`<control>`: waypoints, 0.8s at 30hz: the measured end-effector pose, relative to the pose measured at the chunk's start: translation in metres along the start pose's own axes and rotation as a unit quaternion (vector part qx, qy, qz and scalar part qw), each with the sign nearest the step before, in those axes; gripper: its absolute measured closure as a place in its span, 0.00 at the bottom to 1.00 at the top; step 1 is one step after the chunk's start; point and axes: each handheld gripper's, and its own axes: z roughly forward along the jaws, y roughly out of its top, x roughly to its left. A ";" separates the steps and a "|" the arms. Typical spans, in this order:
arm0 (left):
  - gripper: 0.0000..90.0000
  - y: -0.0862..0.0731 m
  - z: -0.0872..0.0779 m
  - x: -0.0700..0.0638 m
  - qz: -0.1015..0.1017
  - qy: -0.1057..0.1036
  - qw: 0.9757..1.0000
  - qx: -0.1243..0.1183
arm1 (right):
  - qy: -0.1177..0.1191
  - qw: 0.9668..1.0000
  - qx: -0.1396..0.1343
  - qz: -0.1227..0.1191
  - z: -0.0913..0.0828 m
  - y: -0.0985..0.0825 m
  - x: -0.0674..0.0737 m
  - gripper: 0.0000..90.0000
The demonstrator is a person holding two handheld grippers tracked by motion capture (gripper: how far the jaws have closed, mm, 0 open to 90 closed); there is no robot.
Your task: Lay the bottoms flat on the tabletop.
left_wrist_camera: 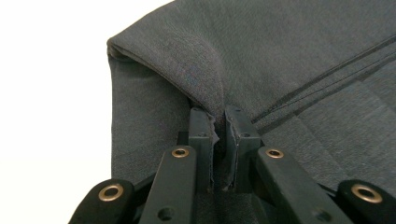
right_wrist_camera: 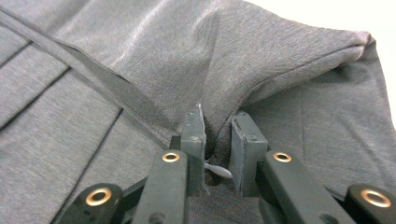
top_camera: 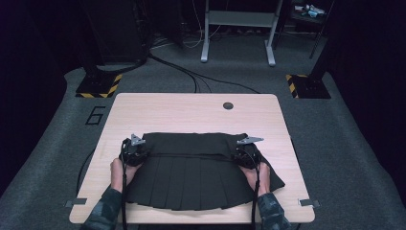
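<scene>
Camouflage-patterned sleeves (top_camera: 103, 211). Left gripper (left_wrist_camera: 218, 140) and right gripper (right_wrist_camera: 219, 149): black jaws, brass-ringed screw holes at 6 o'clock, grey three-cornered top plates (top_camera: 138, 140), black cables (top_camera: 124, 201).

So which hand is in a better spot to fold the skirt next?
Neither alone, probably. The left gripper and right gripper are each shut on a waistband end of the black pleated skirt, so lifting both together looks best.
</scene>
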 end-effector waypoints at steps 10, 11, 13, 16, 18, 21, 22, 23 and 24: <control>0.92 0.005 -0.008 0.001 -0.002 -0.003 1.000 -0.017 | 0.004 1.000 -0.009 -0.003 -0.010 0.005 0.000 0.87; 0.92 0.007 -0.010 0.002 -0.002 -0.005 1.000 -0.016 | 0.003 1.000 -0.015 -0.002 -0.011 0.007 0.000 0.87; 0.92 0.012 -0.011 0.004 0.001 -0.003 1.000 -0.021 | 0.001 1.000 -0.017 -0.005 -0.014 0.011 0.000 0.87; 0.92 0.027 -0.011 0.009 0.006 -0.004 1.000 -0.022 | -0.003 1.000 -0.020 -0.007 -0.017 0.024 -0.004 0.87; 0.92 0.045 -0.007 0.016 0.008 0.004 1.000 -0.022 | -0.007 1.000 -0.020 -0.013 -0.016 0.043 -0.009 0.87; 0.92 0.083 0.005 0.033 -0.021 0.031 0.999 -0.030 | -0.018 1.000 -0.024 -0.009 -0.007 0.089 -0.022 0.84; 0.90 0.095 0.008 0.039 -0.044 0.044 0.998 -0.031 | -0.020 1.000 -0.023 0.001 -0.002 0.106 -0.027 0.80; 0.79 0.105 0.010 0.045 -0.067 0.058 0.996 -0.030 | -0.029 0.999 -0.025 0.015 0.001 0.121 -0.031 0.75; 0.65 0.112 0.010 0.049 -0.091 0.065 0.993 -0.039 | -0.039 0.998 -0.030 0.025 0.003 0.132 -0.035 0.70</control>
